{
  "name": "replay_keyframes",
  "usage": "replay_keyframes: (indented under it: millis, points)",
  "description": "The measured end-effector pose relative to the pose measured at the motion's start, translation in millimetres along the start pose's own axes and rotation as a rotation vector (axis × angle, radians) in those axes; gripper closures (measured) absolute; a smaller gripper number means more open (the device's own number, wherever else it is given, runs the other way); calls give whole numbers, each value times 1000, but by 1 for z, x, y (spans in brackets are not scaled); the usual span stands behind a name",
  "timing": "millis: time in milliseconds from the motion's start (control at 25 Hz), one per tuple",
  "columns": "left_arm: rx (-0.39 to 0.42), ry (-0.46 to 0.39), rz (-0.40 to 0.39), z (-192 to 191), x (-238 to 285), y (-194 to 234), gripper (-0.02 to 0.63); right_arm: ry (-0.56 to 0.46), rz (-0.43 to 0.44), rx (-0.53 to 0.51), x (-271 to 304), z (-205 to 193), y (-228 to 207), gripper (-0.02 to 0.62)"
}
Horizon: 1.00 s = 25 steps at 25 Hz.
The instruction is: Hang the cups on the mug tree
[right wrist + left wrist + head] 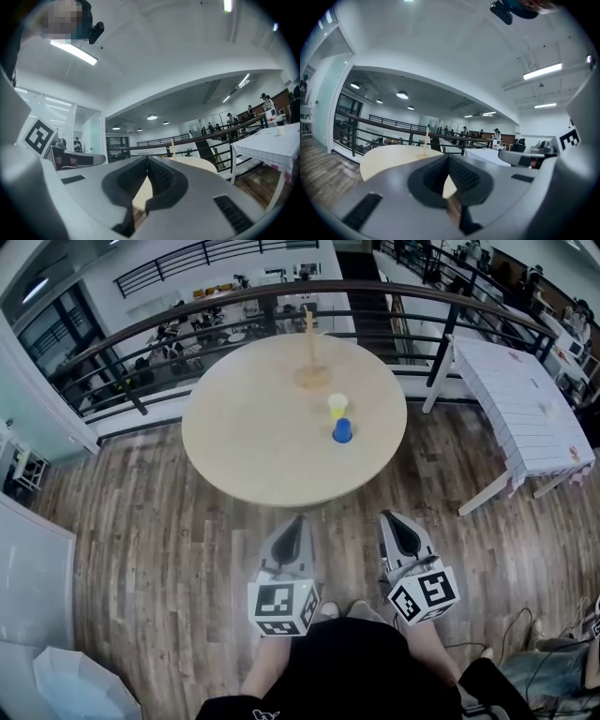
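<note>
Round tabletop (253, 446), wooden mug tree (310, 348) at far edge, yellow cup (337, 406) just beside blue cup (342, 431) right of centre, well apart from tree, left tongs (298, 521) and right tongs (389, 517) both closed together, empty, over wood floor (150, 549) near side, railing (187, 324) beyond, white table (525, 399) far right.

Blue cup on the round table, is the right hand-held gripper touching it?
Apart. In the head view the right hand-held gripper sits short of the table, with floor and bare tabletop between it and the blue cup.

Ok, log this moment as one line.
stage: not started; left gripper: shut, empty; right gripper: shut, empty; yellow cup, blue cup: on table; mug tree: bare
</note>
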<state>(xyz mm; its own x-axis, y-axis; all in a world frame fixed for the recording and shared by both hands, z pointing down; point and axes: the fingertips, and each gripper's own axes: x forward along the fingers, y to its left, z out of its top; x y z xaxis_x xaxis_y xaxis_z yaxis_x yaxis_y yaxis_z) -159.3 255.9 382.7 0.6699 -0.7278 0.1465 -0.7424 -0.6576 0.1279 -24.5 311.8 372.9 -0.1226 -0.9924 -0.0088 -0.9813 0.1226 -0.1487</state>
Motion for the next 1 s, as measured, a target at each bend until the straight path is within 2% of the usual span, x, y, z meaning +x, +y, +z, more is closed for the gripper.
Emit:
replay_keyframes:
  millis: [160,520,720,1000]
  points:
    - [-12,16,-4,-7,4,0,606,12,-5,6,-3,-5,-3,586]
    - [-35,47,-47,-18,33,-4,606,56,-86,9,-4,-16,-35,586]
    - [-42,51,-28,-16,55,10,606,71,-50,12,28,-20,-40,586]
    - [-46,47,41,-8,116,47,606,69,24,16,108,-22,-66,586]
